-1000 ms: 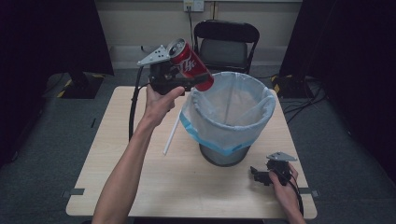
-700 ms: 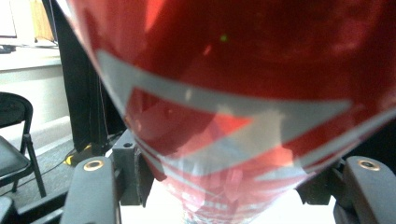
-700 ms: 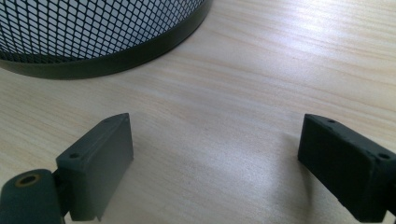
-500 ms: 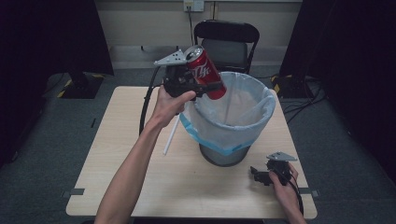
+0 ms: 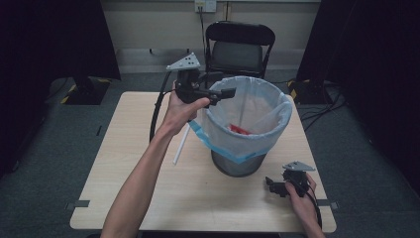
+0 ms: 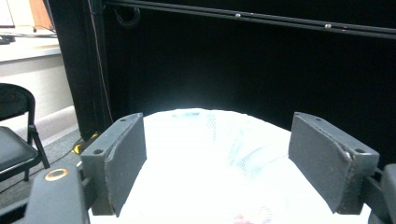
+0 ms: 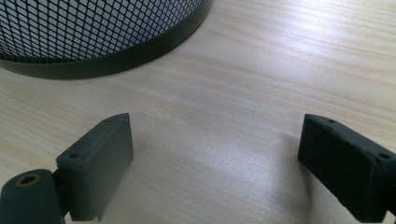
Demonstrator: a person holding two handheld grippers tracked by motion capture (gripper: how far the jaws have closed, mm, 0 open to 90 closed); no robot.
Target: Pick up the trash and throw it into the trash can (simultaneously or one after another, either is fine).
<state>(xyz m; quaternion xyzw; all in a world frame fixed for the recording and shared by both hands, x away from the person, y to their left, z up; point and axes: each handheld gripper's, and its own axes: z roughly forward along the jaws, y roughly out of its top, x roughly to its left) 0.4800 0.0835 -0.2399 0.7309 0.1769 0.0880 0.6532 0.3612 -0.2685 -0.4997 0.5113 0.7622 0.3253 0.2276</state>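
Observation:
A red drink can (image 5: 240, 130) lies inside the mesh wastebasket (image 5: 237, 166), which is lined with a clear, blue-edged bag (image 5: 277, 101). My left gripper (image 5: 226, 93) hovers over the basket's left rim, pointing across its mouth. Its jaws have just been opening and now stand open with nothing between them. In the left gripper view the gripper (image 6: 215, 135) looks over the bright bag (image 6: 210, 172). My right gripper (image 5: 271, 186) rests open on the table at the front right. In the right gripper view, bare wood lies between its jaws (image 7: 215, 140).
A white straw (image 5: 181, 145) lies on the wooden table (image 5: 124, 163) just left of the basket. A black folding chair (image 5: 240, 49) stands behind the table. The basket's mesh base (image 7: 93, 37) lies close ahead in the right gripper view.
The left hand carried the red can right, over the basket's rim. The can has left the jaws and now lies in the basket. The right gripper has stayed put.

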